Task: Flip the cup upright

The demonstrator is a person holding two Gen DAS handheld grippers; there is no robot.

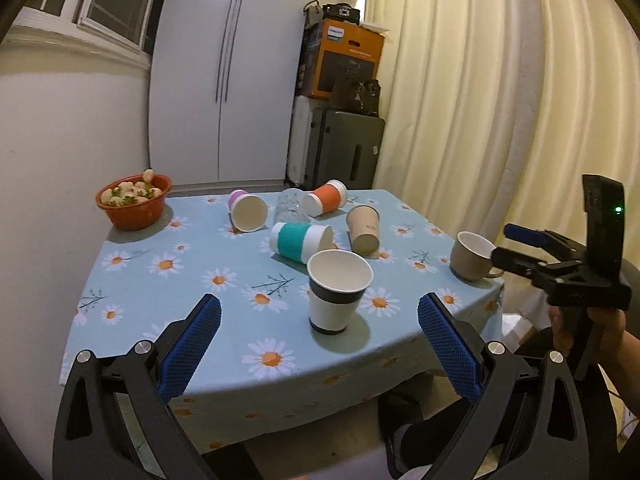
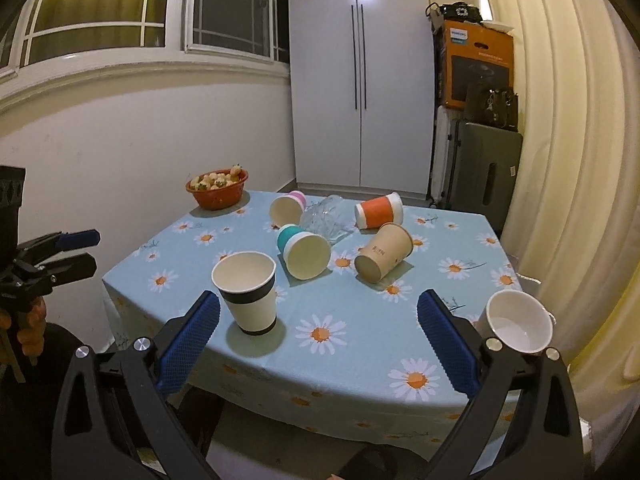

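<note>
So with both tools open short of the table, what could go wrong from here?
The tipped cups crowd together: the teal cup lies against the glass, so grabbing either could roll the other. The brown cup lies on its side and may roll when touched. The mug stands near the table's right edge; a sweeping right tool might knock it off.

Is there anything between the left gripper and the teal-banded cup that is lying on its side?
Yes. The upright black-banded paper cup stands directly between the open left gripper and the teal-banded cup, close in front of it.
</note>
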